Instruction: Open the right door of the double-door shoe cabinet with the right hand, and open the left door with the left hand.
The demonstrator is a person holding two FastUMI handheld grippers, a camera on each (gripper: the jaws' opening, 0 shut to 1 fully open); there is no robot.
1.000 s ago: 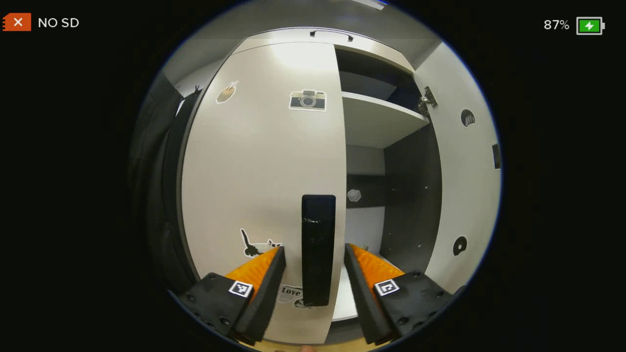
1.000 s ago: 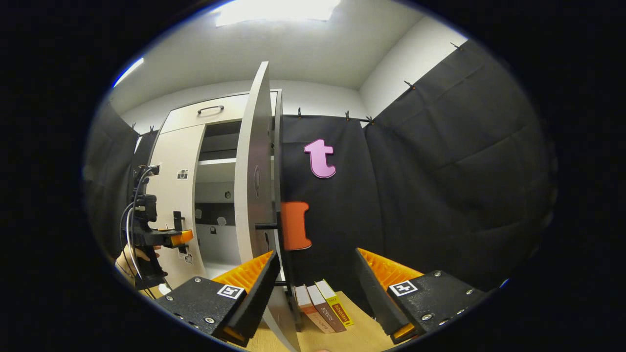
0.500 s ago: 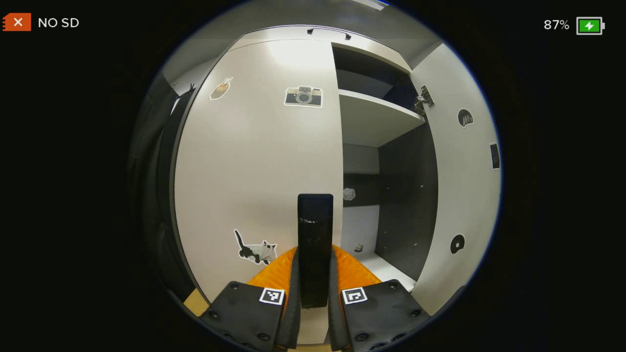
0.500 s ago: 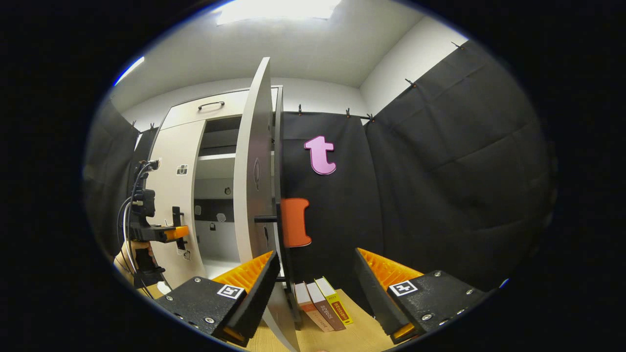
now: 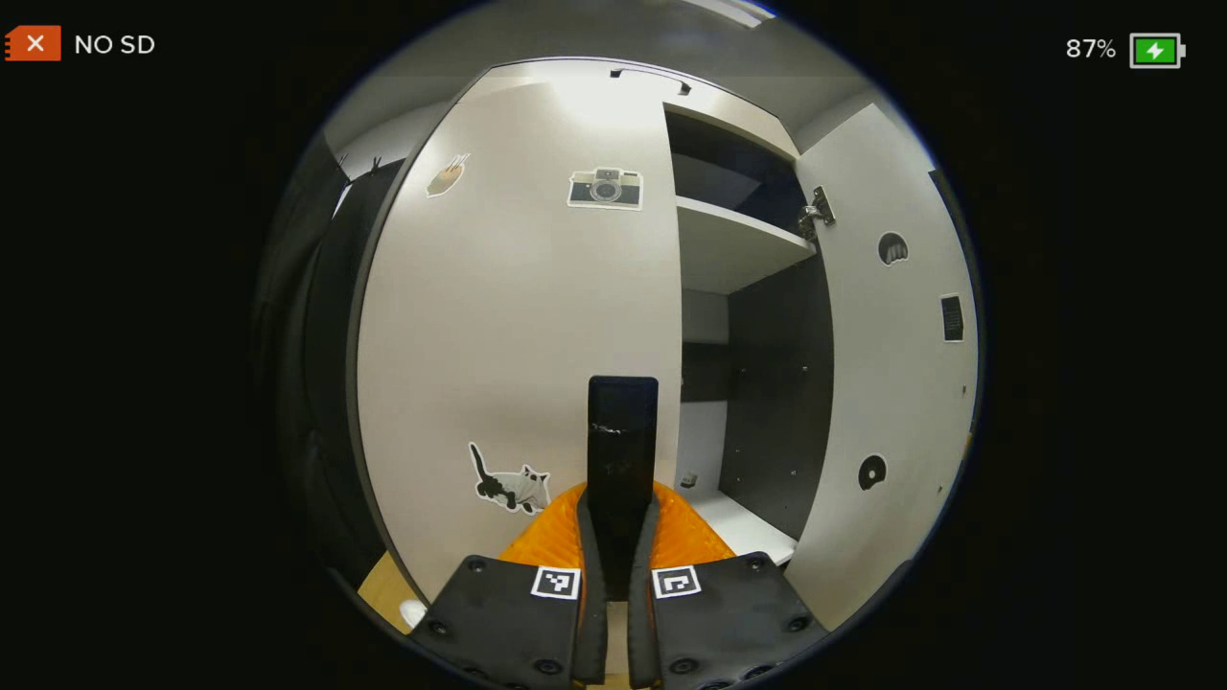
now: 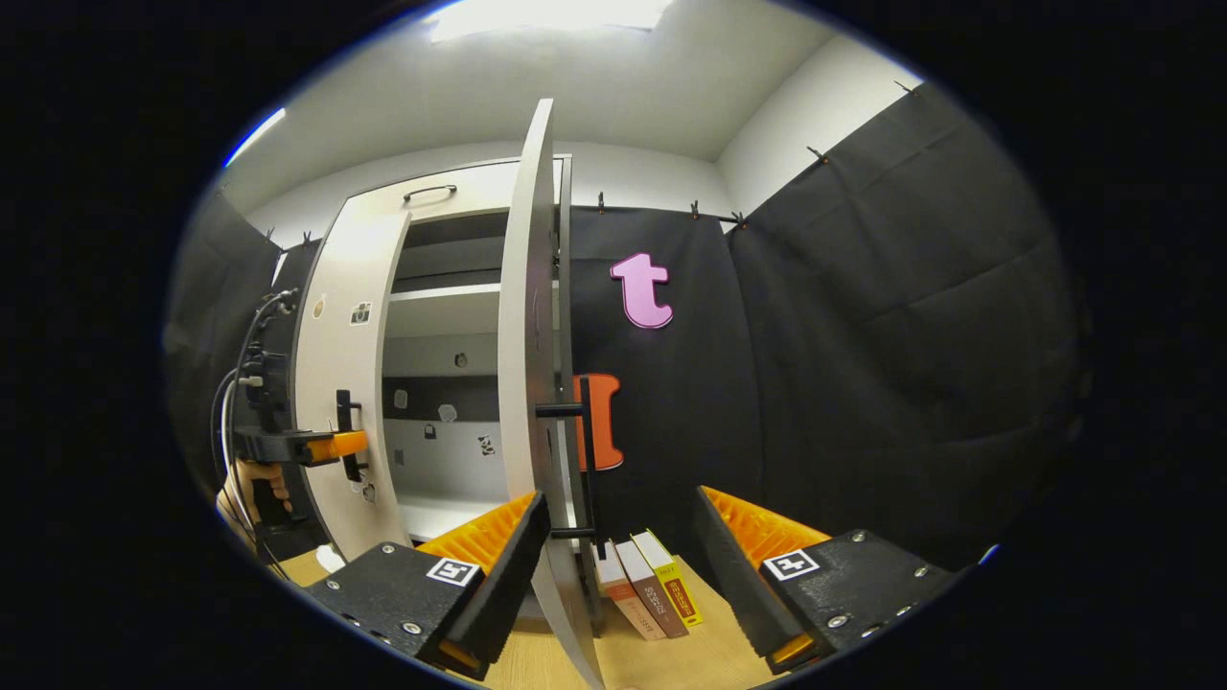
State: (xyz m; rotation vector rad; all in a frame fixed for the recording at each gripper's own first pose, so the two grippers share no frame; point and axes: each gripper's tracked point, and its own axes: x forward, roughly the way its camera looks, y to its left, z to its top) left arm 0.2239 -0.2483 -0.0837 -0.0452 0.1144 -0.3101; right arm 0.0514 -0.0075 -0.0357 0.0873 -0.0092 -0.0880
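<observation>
Left gripper [image 5: 618,537] is clenched on the black handle [image 5: 622,450] of the left door [image 5: 518,316], barely ajar. Right gripper [image 6: 618,537] is spread, ungrasping; right door [image 6: 532,383] is swung wide.

Bright overhead light, edges (perhaps) warped

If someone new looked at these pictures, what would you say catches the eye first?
Most striking is the left gripper shut on the black handle of the left door, which bears a camera sticker and a cat sticker. Beside it the right door stands wide open, showing a pale shelf. In the right gripper view, the open right gripper hangs near that door's edge, above three books.
</observation>
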